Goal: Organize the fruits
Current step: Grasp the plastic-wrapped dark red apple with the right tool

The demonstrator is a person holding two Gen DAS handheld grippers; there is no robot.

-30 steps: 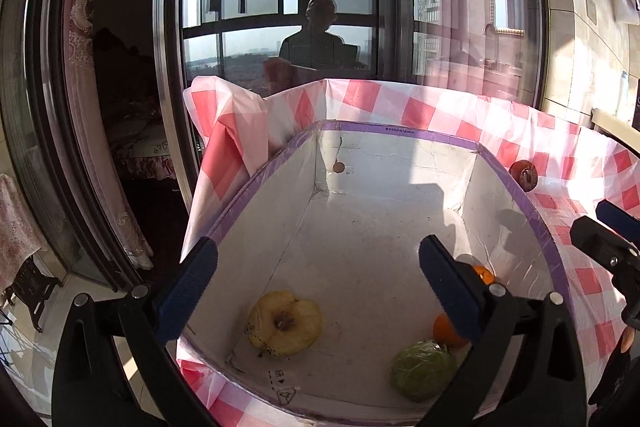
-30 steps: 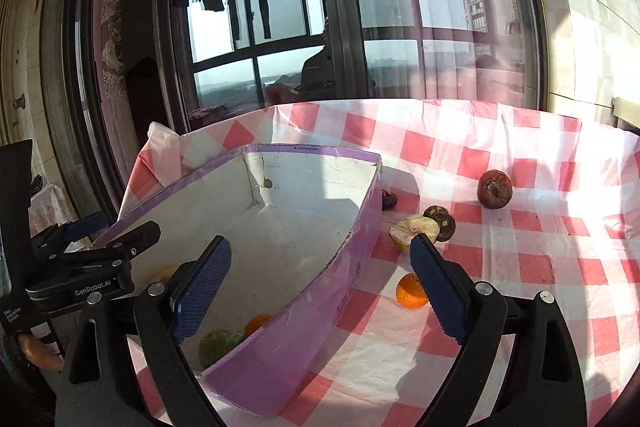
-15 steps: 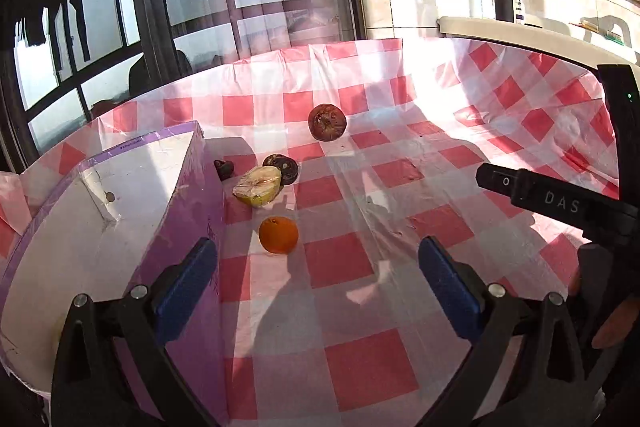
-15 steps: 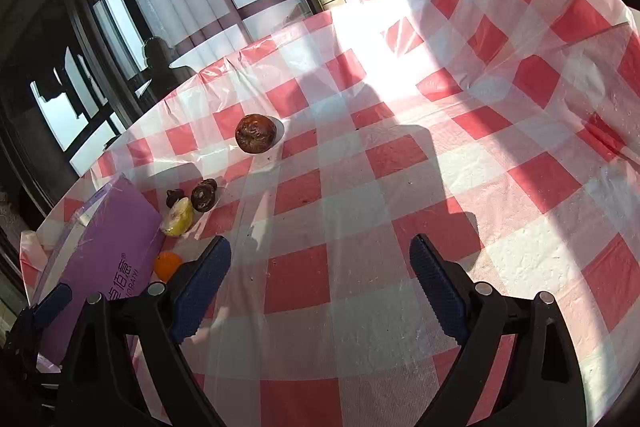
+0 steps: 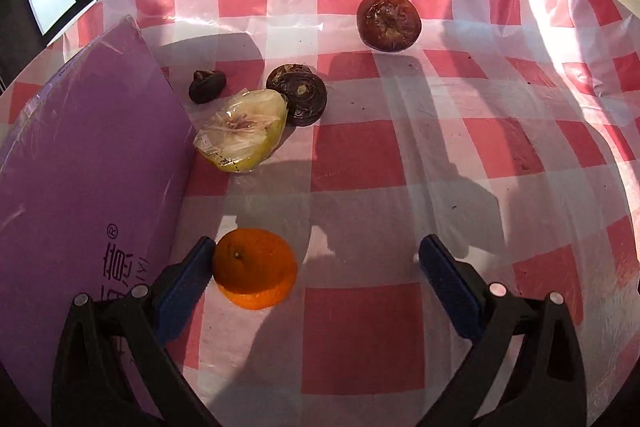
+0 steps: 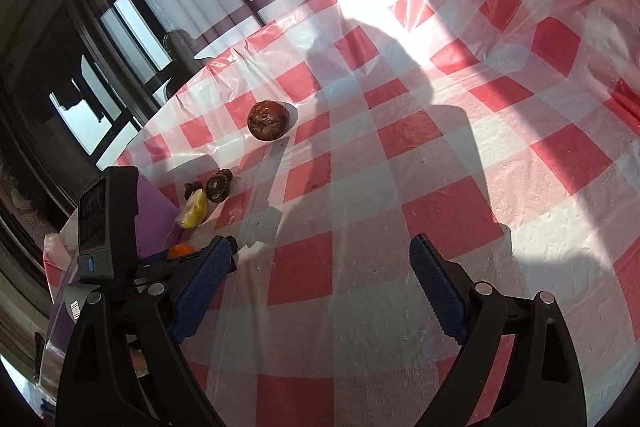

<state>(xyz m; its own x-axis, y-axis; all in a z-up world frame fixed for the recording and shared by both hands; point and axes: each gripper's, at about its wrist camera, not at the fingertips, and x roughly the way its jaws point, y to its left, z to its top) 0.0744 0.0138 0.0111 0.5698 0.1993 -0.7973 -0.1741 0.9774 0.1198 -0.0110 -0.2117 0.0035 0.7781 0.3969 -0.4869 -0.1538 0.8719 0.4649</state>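
The left gripper (image 5: 314,259) is spread wide; its left pad touches the orange (image 5: 255,273) on the checkered tablecloth (image 5: 360,347), beside the purple box (image 5: 80,167). The right gripper (image 6: 320,261) is also wide apart, holding nothing.

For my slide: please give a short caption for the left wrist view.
Open left gripper around an orange beside the purple box on the checkered tablecloth.
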